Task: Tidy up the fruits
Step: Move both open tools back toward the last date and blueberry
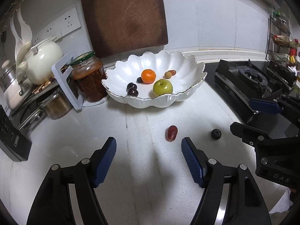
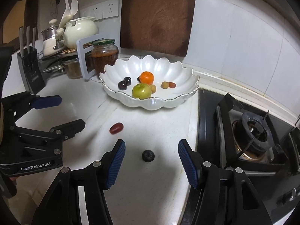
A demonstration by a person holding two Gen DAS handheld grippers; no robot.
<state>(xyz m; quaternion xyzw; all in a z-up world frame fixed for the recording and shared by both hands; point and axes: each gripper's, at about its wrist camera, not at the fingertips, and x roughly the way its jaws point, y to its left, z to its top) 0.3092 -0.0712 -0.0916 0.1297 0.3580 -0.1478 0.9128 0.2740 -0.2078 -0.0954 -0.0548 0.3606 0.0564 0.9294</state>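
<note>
A white scalloped bowl (image 1: 189, 93) (image 2: 165, 103) holds an orange (image 1: 148, 76) (image 2: 147, 77), a green apple (image 1: 162, 87) (image 2: 141, 91), dark cherries (image 1: 132, 90) (image 2: 124, 82) and small grapes (image 1: 170, 73) (image 2: 168, 85). A red grape (image 1: 171, 133) (image 2: 116, 128) and a dark round fruit (image 1: 216, 134) (image 2: 148, 155) lie loose on the white counter. My left gripper (image 1: 149, 145) is open and empty, the red grape just ahead near its right finger. My right gripper (image 2: 151, 147) is open and empty, the dark fruit lying between its fingertips.
A wooden cutting board (image 1: 123, 16) leans on the wall behind the bowl. A sauce jar (image 1: 88, 76), a teapot (image 1: 43, 60) and a rack stand at the left. A knife block (image 2: 31, 69) is far left. A black gas stove (image 2: 251, 136) borders the counter on the right.
</note>
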